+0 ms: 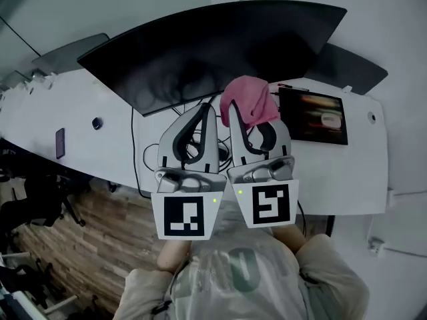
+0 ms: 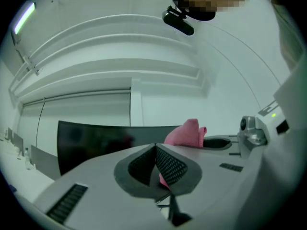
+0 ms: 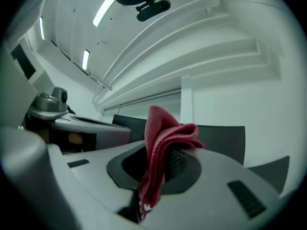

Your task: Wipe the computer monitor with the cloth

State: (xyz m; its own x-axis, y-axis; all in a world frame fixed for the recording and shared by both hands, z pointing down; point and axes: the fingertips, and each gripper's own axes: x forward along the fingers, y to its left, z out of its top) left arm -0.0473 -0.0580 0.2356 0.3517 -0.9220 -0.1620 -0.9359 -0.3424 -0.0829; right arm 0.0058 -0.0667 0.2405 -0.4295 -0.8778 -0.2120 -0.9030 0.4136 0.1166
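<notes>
Desk [image 1: 80, 105] first: long and white, and it fills most of the head view. A curved computer monitor [image 1: 220, 52] stands along its far edge about mid-way, and the screen is dark. Just right of that, toward the far right corner, there's a smaller screen [image 1: 313, 117] showing a blurry lit picture. Black cables [image 1: 141, 162] run from under the monitor across the desk to the near edge.

Both grippers are held up side by side over the middle of the desk, pointing at the monitor's lower edge. The left gripper [image 2: 156, 162] has its jaws pressed together with nothing between them. You can see the two mesh pads meeting in its own view. The right gripper [image 3: 157, 164] is clamped on the pink cloth [image 1: 248, 99]. In the right gripper view the cloth comes up between the pads, sticks up past the tips and flops over to the right, with a tail hanging down below the jaws.

From the head view the cloth sits in front of the monitor's bottom right corner, but I honestly can't tell whether it's touching the screen or just close.

Small stuff: a dark phone [image 1: 60, 143] lies near the desk's left near edge, and a little round dark thing [image 1: 97, 123] sits just right of it, apart from it.
</notes>
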